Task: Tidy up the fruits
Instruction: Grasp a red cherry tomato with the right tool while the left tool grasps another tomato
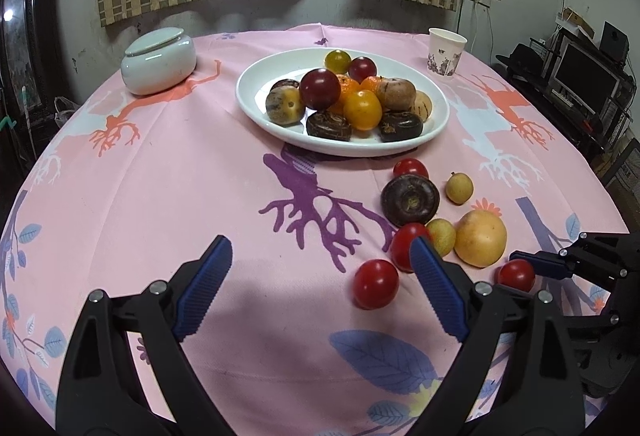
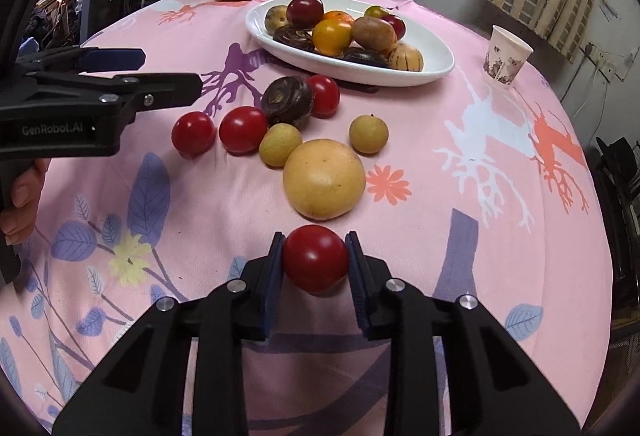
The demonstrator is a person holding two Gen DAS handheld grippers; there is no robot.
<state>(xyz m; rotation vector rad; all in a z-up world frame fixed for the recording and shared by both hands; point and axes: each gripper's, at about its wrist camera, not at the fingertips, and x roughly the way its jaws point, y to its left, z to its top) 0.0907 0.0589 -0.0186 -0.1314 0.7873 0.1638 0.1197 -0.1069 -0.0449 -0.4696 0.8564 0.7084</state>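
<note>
**A tomato in the tongs, and several ways to lose it**

The right gripper (image 2: 315, 256) stood closed on a red tomato (image 2: 315, 258), low in the middle of the right wrist view, one blue pad touching each side of it. I judged the hold risky: the skin was smooth and round, so too little pressure could let it slip out, and too much could burst it.

The white plate (image 2: 432, 69), in the upper middle, was already heaped with fruits, so one more could roll off the pile.

The large yellow fruit (image 2: 324, 177) lay just beyond the tomato and could be pushed on the way.

The left gripper (image 1: 322, 268) hung wide open and held nothing; another red tomato (image 1: 375, 284) lay near its right finger.
</note>
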